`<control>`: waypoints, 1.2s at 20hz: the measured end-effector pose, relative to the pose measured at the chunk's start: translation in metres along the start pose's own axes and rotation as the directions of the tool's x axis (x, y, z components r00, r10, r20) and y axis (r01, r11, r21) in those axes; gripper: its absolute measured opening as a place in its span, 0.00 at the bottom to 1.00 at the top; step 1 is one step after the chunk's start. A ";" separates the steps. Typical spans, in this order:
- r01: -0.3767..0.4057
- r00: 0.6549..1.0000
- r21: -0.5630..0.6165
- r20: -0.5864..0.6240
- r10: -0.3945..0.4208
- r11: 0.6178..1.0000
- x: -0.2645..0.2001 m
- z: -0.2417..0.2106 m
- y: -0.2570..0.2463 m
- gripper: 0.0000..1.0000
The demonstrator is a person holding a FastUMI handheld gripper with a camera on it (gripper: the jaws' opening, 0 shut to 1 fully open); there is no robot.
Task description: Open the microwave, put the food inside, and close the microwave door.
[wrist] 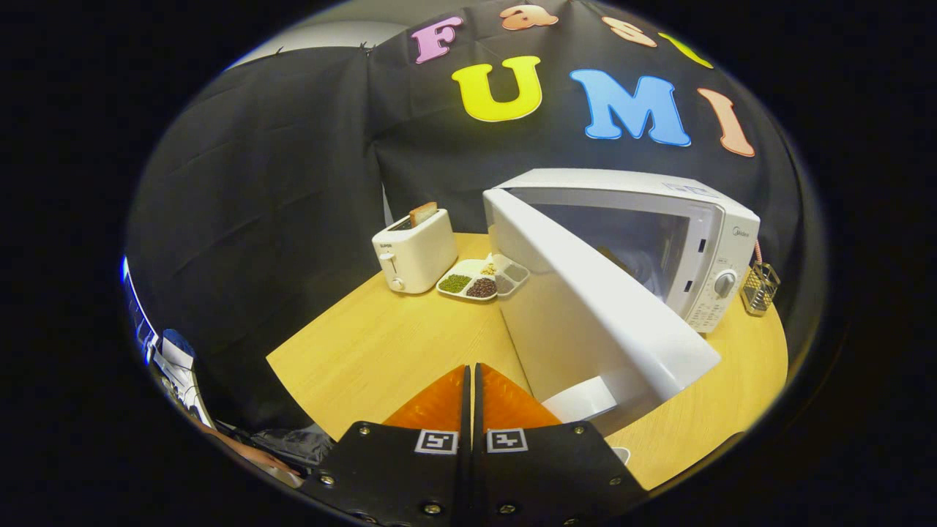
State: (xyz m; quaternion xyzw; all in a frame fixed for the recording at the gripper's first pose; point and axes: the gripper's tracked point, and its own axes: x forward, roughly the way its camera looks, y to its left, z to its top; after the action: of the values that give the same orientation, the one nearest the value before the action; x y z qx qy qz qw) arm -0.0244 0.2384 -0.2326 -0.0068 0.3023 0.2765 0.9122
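Gripper (471, 373): fingers pressed together, holding nothing — above the table (366, 351)
Microwave (659, 234): door (585, 307) swung wide open, just ahead of fingers
Left of microwave: sectioned food dish (483, 278) — then toaster (413, 252)

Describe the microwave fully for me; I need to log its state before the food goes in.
The microwave is a white, boxy, plastic-looking unit standing upright on the wooden table, right of the toaster and a divided tray. Its door is swung wide open toward the gripper, whose fingers are closed together with nothing between them, just short of the door. The cavity looks dim; its contents are unclear. A control panel with a round knob sits right of the opening. A small wire basket stands beside it.
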 end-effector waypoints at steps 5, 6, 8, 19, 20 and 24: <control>0.049 0.999 0.003 0.004 -0.049 0.999 0.000 0.007 -0.031 0.00; 0.060 0.998 0.001 0.005 -0.060 0.998 0.000 0.009 -0.038 0.00; 0.076 0.997 0.003 0.006 -0.076 0.997 0.001 0.011 -0.048 0.00; 0.147 0.989 0.008 -0.003 -0.147 0.989 0.008 0.016 -0.103 0.00; 0.154 0.988 0.010 -0.003 -0.154 0.988 0.009 0.017 -0.108 0.00; 0.181 0.984 0.020 0.000 -0.181 0.983 0.015 0.024 -0.131 0.00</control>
State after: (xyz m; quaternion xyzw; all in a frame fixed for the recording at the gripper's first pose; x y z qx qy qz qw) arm 0.0651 0.1395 -0.2411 -0.0248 0.3025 0.1895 0.9338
